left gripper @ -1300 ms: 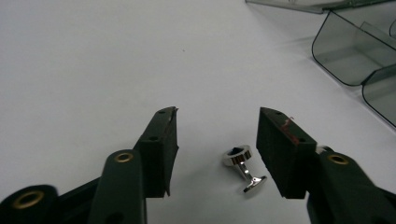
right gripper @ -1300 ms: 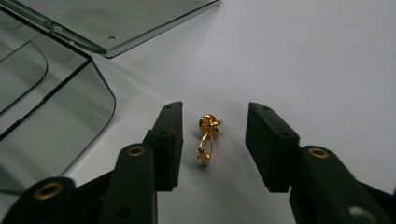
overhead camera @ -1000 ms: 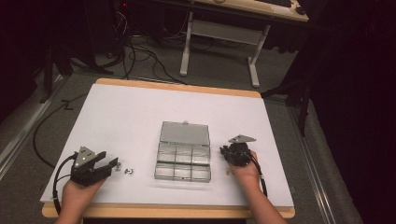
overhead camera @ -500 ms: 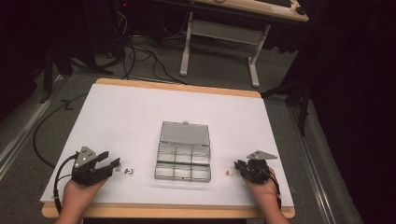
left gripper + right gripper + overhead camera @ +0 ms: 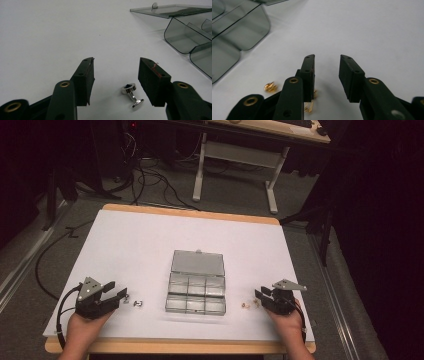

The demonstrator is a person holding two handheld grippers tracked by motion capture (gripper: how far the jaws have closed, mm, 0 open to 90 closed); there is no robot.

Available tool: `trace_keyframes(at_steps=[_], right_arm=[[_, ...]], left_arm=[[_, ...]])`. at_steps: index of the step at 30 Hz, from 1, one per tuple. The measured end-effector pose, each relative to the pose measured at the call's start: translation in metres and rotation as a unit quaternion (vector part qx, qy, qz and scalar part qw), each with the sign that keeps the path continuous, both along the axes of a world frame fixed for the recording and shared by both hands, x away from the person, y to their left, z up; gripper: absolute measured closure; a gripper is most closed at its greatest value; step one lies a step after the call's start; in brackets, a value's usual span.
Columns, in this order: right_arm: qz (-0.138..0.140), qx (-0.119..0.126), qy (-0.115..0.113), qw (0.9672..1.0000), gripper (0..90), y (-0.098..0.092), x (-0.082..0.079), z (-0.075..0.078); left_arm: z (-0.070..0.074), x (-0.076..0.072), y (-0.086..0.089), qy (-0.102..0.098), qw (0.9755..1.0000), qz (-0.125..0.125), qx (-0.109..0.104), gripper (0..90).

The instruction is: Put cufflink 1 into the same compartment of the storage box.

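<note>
- A clear plastic compartment box (image 5: 195,290) sits near the middle of the white counter (image 5: 150,245), its lid (image 5: 198,262) folded flat open toward twelve o'clock.
- Its six compartments, in two rows of three, look bare from the high view; the gripper views also show nothing in the nearer cells.
- At nine o'clock from the box, well clear of it, two small silver studs (image 5: 139,303) lie on the counter just beside the left gripper (image 5: 116,296).
- In the left gripper view one silver stud (image 5: 131,93) lies on its side between the jaws, which stand wide and do not touch it.
- At three o'clock from the box, small gold pieces (image 5: 248,305) lie loose on the counter, just ahead of the right gripper (image 5: 260,296).
- The right gripper's jaws have just been opening; they stand moderately apart with nothing between them, the gold pieces (image 5: 270,87) lying beside and partly under one jaw.
</note>
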State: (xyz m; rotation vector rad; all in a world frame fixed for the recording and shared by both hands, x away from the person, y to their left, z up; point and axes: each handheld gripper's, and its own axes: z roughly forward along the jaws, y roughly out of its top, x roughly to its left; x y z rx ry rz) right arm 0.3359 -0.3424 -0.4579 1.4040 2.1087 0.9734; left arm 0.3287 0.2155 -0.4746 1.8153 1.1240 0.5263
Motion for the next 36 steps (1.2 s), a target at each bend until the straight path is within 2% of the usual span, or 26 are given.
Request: trace_keyframes(at_steps=[4, 7, 12, 16, 20, 25, 27, 29, 32, 36], right_arm=[[-0.027, -0.002, -0.003, 0.9996, 60.0, -0.013, 0.018, -0.005], [-0.039, 0.006, -0.018, 0.9991, 58.8, -0.019, 0.019, -0.009], [-0.044, 0.011, -0.024, 0.9987, 55.1, -0.024, 0.016, -0.013], [-0.040, 0.013, -0.008, 0.9991, 54.3, -0.026, 0.016, -0.018], [-0.037, 0.018, -0.013, 0.9991, 54.4, -0.026, 0.016, -0.018], [-0.033, 0.020, -0.013, 0.9992, 54.5, -0.026, 0.016, -0.018], [-0.032, 0.022, -0.014, 0.9991, 54.5, -0.027, 0.016, -0.018], [-0.032, 0.024, -0.013, 0.9991, 54.5, -0.027, 0.016, -0.018], [-0.032, 0.026, -0.014, 0.9990, 54.6, -0.028, 0.015, -0.018], [-0.031, 0.026, -0.012, 0.9991, 54.5, -0.029, 0.015, -0.017]], left_arm=[[0.001, -0.002, -0.001, -0.002, 1.0000, 0.003, -0.003, 43.5], [0.002, -0.003, -0.001, -0.005, 0.9999, 0.012, 0.010, 42.2], [0.000, -0.003, -0.002, -0.020, 0.9993, 0.016, 0.026, 43.6], [-0.001, 0.001, -0.005, -0.002, 0.9995, 0.011, 0.031, 42.0], [0.000, 0.006, -0.007, 0.010, 0.9991, 0.012, 0.039, 38.7], [0.006, 0.014, -0.010, 0.022, 0.9976, 0.009, 0.065, 32.1], [0.009, 0.017, -0.011, 0.028, 0.9967, 0.008, 0.075, 30.4], [0.012, 0.019, -0.012, 0.040, 0.9962, 0.004, 0.077, 27.6], [0.016, 0.020, -0.015, 0.054, 0.9938, 0.002, 0.097, 24.7], [0.018, 0.021, -0.016, 0.083, 0.9909, -0.002, 0.106, 23.8]])
